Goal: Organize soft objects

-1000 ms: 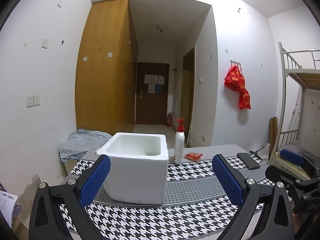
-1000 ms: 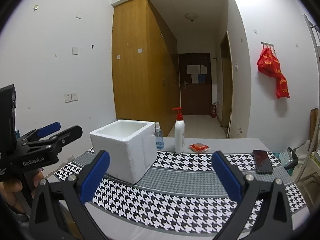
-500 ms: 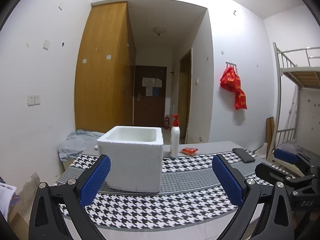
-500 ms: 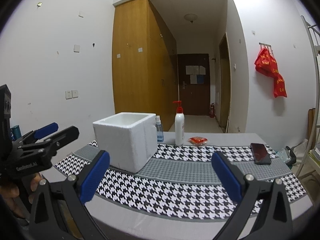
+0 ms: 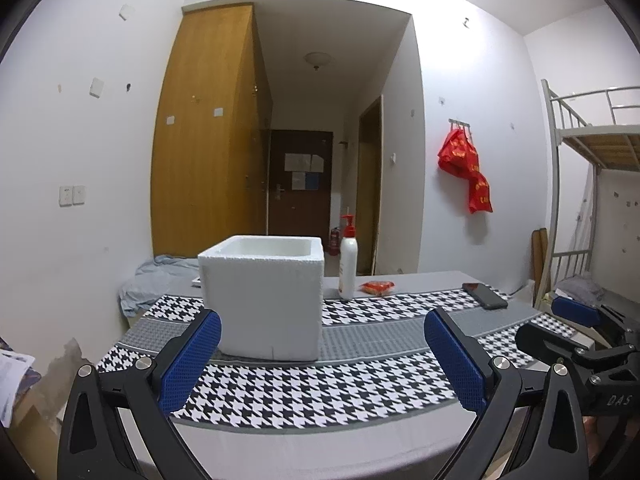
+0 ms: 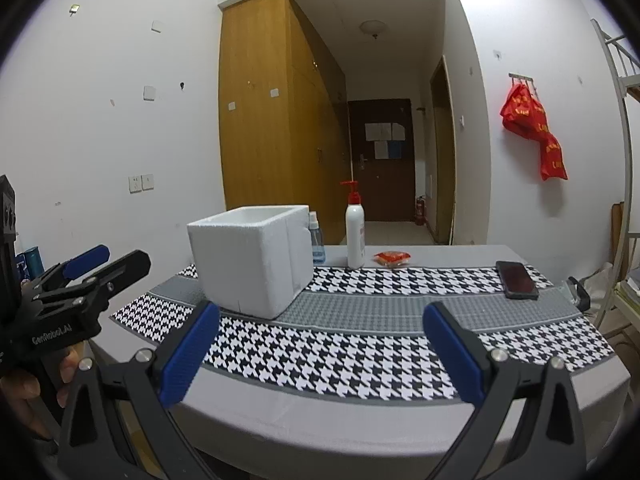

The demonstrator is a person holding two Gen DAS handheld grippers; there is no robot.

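A white foam box (image 5: 262,296) (image 6: 252,262) stands open-topped on the houndstooth cloth (image 5: 312,384) (image 6: 360,356). A small red soft packet (image 5: 377,287) (image 6: 392,258) lies at the far side, right of a white pump bottle (image 5: 347,264) (image 6: 355,232). My left gripper (image 5: 320,364) is open and empty, held at the table's near edge in front of the box; it also shows at the left in the right wrist view (image 6: 86,276). My right gripper (image 6: 320,354) is open and empty, right of the left one; it shows at the right in the left wrist view (image 5: 576,332).
A black phone (image 5: 484,295) (image 6: 517,280) lies at the right of the table. A small blue spray bottle (image 6: 317,238) stands behind the box. A grey-blue cloth (image 5: 158,276) lies beyond the table's left end. A bunk bed frame (image 5: 576,184) stands to the right.
Both grippers have pulled back and dropped lower, so the box and table now sit farther away and are seen more from the side. Both stay open.
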